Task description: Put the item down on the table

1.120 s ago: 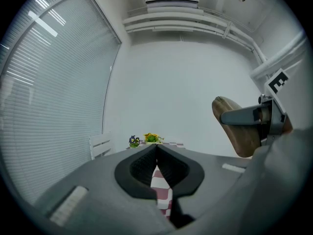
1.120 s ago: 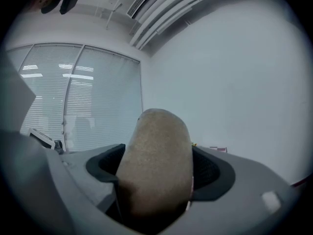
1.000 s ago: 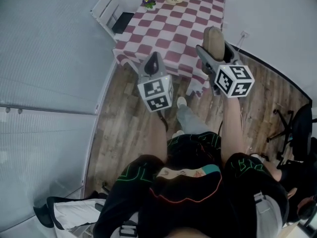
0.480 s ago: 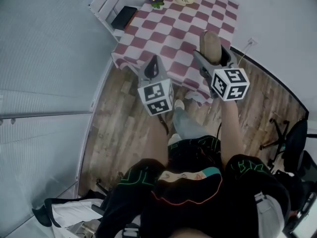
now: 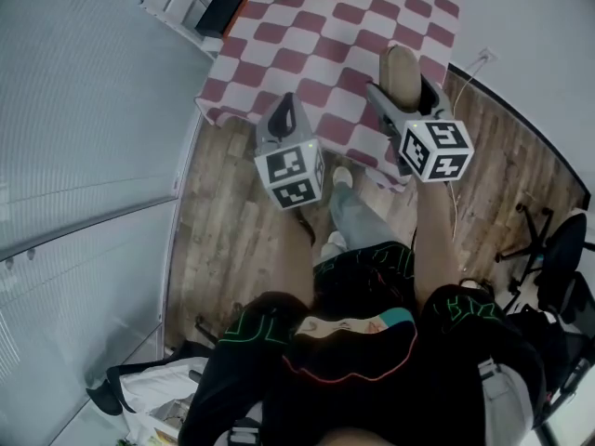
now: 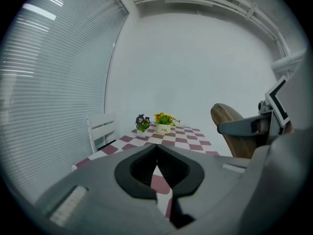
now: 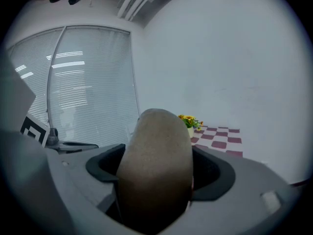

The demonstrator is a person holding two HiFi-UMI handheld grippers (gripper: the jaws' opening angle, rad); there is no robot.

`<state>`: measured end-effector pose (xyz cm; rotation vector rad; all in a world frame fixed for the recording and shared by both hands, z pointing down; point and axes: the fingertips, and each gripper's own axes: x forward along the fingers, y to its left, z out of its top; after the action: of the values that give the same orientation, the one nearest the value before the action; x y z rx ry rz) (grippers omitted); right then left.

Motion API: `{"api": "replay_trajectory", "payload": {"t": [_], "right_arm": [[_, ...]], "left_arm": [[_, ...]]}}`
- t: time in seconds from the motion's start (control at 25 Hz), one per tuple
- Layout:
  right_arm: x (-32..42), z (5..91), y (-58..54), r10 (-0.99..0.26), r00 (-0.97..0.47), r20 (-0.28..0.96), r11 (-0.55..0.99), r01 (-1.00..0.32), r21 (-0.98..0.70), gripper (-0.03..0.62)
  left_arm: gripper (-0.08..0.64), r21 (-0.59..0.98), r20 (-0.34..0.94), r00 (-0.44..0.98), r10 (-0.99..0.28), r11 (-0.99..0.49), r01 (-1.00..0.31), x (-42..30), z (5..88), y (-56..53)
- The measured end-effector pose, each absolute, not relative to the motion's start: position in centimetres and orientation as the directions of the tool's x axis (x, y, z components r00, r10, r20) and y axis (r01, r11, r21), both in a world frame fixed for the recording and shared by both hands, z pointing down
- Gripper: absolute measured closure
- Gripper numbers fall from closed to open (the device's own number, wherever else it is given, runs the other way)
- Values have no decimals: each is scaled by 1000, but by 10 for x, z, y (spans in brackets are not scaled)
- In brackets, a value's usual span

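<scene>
The item (image 5: 401, 63) is up in the air, clamped between the jaws of the right claw (image 5: 403, 91), which in the head view sits about over the near edge of the worktop (image 5: 325, 35) and well above its red-and-white checked cloth. To do this step well, I would carry the right claw further in over the cloth, bring it low until the item's underside meets the surface, and only then let the jaws part; releasing from this height would likely make it bounce or roll. The bare squares near the front look like the best landing spot, well apart from the pot of yellow flowers (image 6: 164, 126) and the small purple flowers (image 6: 142, 122) at the far end. The left claw (image 6: 156, 153) has its jaws pressed together with nothing between them, and it hangs just beside the right one, so it should keep out of the way. The item is a tan-brown, smooth, matte, round-topped oblong that stands taller than the jaws holding it; what exactly it is I cannot tell, but the rounded shape suggests it could tip over once freed
</scene>
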<state>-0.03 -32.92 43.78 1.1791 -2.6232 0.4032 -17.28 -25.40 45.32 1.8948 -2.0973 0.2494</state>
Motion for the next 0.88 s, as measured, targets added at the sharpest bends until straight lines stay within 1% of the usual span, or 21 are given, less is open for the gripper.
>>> {"api": "replay_trajectory", "payload": {"t": [0.12, 0.24, 0.44, 0.68, 0.88], "right_arm": [[12, 450, -347, -708, -622, 334, 601, -779, -179, 175], [19, 446, -361, -715, -616, 330, 594, -785, -178, 175], [34, 420, -397, -748, -602, 279, 578, -798, -172, 174], [25, 388, -430, -744, -635, 208, 616, -772, -156, 175], [13, 379, -440, -733, -651, 197, 628, -759, -171, 173]], "left_arm": [[551, 66, 364, -44, -930, 73, -995, -164, 464, -275], [551, 60, 369, -51, -928, 78, -995, -166, 461, -290], [551, 41, 317, -42, -948, 58, -997, -159, 432, -319], [551, 18, 279, -97, -955, 106, -994, -179, 408, -344], [551, 6, 286, -78, -955, 84, -996, -179, 398, -353]]}}
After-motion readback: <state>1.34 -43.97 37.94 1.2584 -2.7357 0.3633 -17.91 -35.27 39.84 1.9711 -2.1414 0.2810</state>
